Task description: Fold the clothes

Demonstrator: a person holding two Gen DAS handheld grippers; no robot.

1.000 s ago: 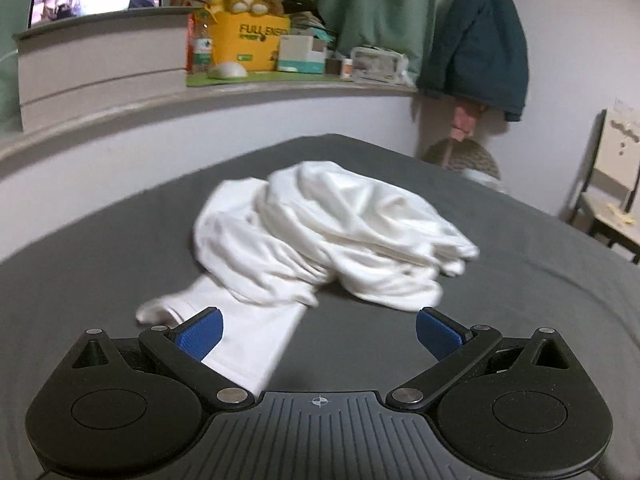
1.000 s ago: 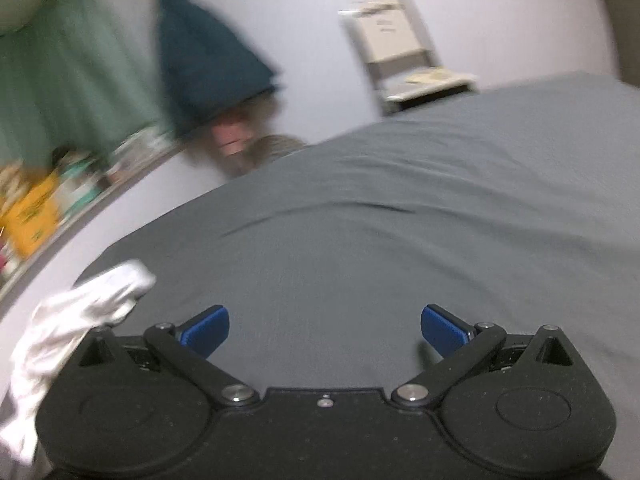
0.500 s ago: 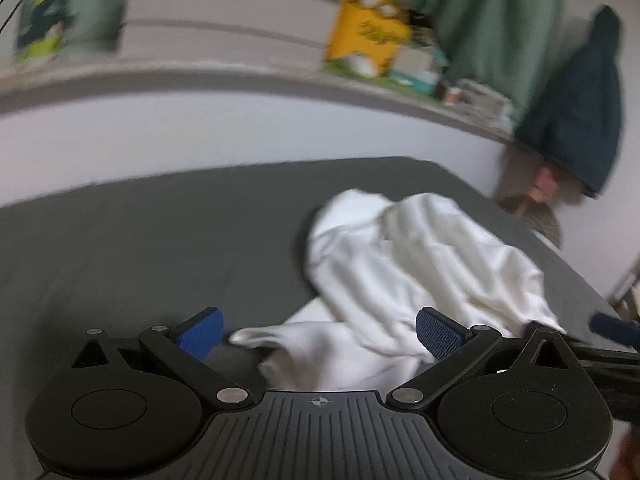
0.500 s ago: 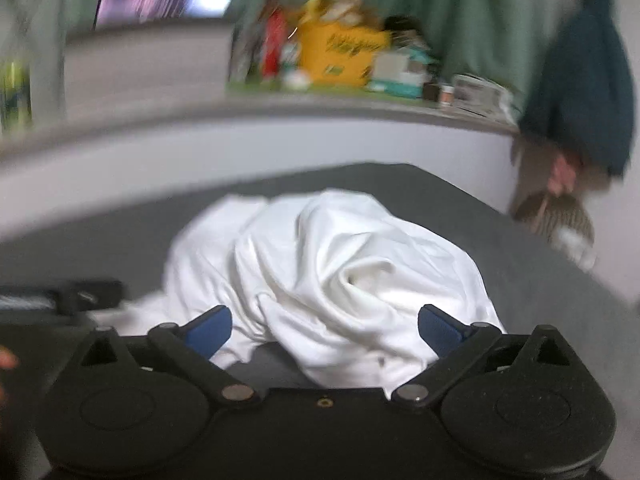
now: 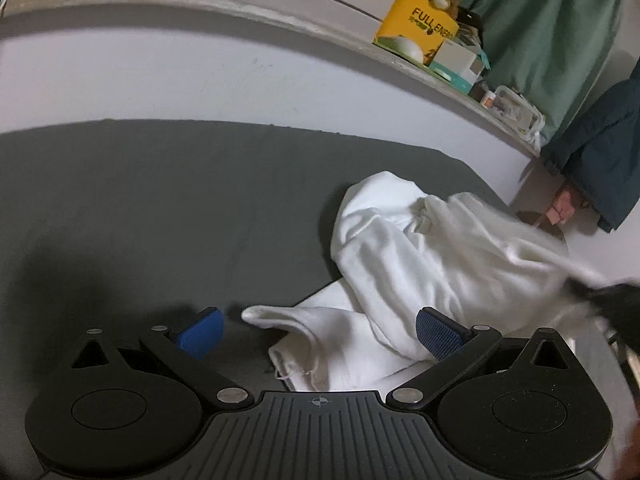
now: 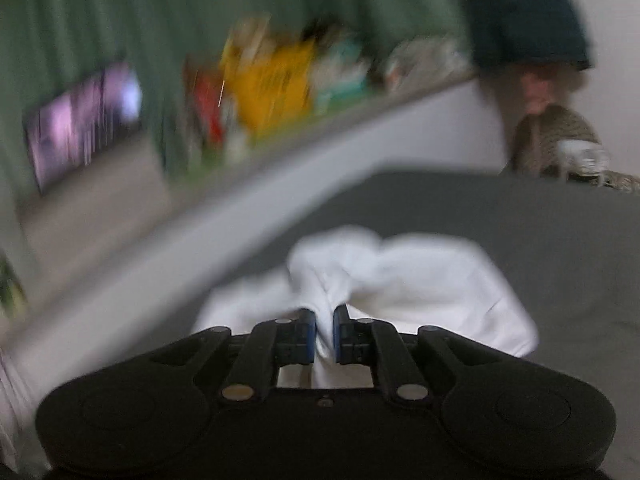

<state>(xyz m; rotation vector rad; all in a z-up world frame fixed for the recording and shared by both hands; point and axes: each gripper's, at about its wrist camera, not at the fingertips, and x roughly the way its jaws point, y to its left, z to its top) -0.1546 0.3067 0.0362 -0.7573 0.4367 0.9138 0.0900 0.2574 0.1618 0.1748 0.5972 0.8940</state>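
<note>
A crumpled white garment (image 5: 420, 264) lies on the dark grey bed (image 5: 160, 200). In the left wrist view one end of it reaches between the blue pads of my left gripper (image 5: 318, 330), which stands open just above the sheet. At the right edge of that view the dark, blurred right gripper (image 5: 600, 294) pulls up a fold of the cloth. The right wrist view is blurred by motion; there my right gripper (image 6: 324, 334) is shut on a bunch of the white garment (image 6: 400, 280).
A white wall (image 5: 200, 72) runs along the bed's far side, topped by a shelf with a yellow box (image 5: 416, 28) and small boxes. Green curtain (image 5: 552, 32) and a dark teal jacket (image 5: 600, 152) hang at the right. A woven basket (image 6: 556, 144) stands beyond the bed.
My right gripper swung to the garment and shut on a fold of it. The left gripper dropped closer to the garment's near end and stayed open.
</note>
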